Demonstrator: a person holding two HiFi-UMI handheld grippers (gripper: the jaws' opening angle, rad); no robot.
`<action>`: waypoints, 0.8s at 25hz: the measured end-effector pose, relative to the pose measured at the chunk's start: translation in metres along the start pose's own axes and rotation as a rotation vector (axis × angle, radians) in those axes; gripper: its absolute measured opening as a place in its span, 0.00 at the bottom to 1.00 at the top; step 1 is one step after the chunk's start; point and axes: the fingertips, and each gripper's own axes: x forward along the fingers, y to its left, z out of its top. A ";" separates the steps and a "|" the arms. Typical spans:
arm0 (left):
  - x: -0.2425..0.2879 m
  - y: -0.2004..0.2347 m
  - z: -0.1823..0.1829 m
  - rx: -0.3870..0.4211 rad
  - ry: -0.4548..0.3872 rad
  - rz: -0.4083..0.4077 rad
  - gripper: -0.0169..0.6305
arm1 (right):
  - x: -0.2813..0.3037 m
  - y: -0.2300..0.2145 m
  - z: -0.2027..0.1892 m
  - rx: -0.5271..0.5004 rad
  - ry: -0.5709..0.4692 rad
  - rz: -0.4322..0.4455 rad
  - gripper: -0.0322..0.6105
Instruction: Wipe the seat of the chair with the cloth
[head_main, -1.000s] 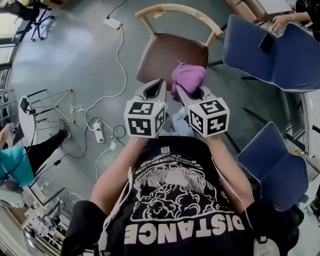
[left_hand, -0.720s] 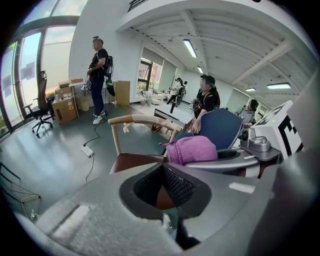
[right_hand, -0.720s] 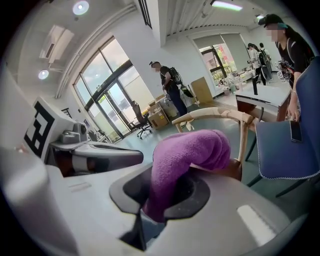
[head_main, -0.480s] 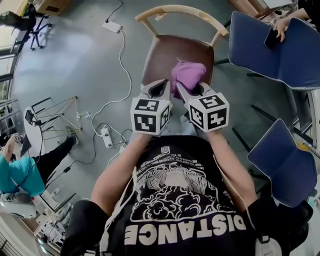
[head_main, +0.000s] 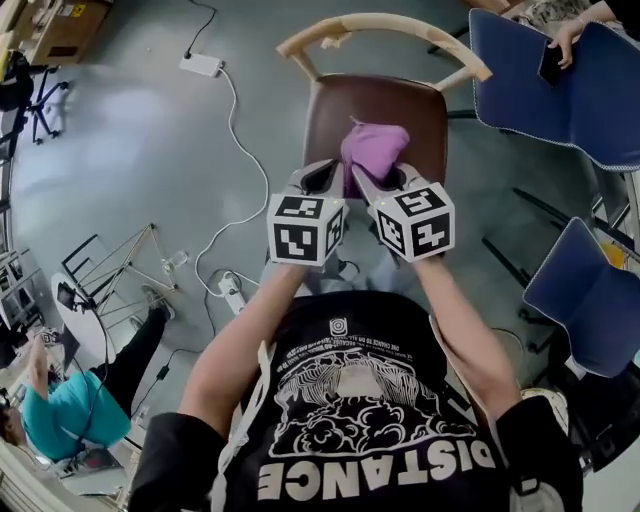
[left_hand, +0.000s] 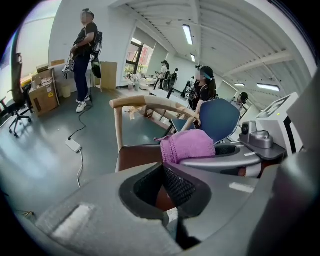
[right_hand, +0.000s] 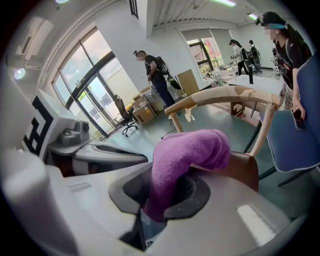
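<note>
Head view: chair (head_main: 375, 110) on grey floor (head_main: 130, 130).

The front of the brown padded chair seat (head_main: 370, 105) is blocked from the head view by the left gripper (head_main: 322, 172) and right gripper (head_main: 370, 178). The purple knitted cloth's (right_hand: 190, 150) lower end is swallowed between the right fingers (right_hand: 192, 202). Chair legs are hidden beneath the seat, and the blue upholstered chair (head_main: 540, 100) is clipped at the picture's edge.
</note>
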 end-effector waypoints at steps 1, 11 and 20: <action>0.005 0.011 0.000 -0.004 0.009 -0.013 0.02 | 0.012 -0.001 0.002 -0.003 0.007 -0.012 0.15; 0.065 0.107 -0.008 -0.031 0.107 -0.084 0.03 | 0.140 -0.025 0.009 0.038 0.025 -0.081 0.15; 0.090 0.151 -0.028 -0.056 0.159 -0.164 0.03 | 0.235 -0.055 -0.007 0.114 -0.017 -0.137 0.15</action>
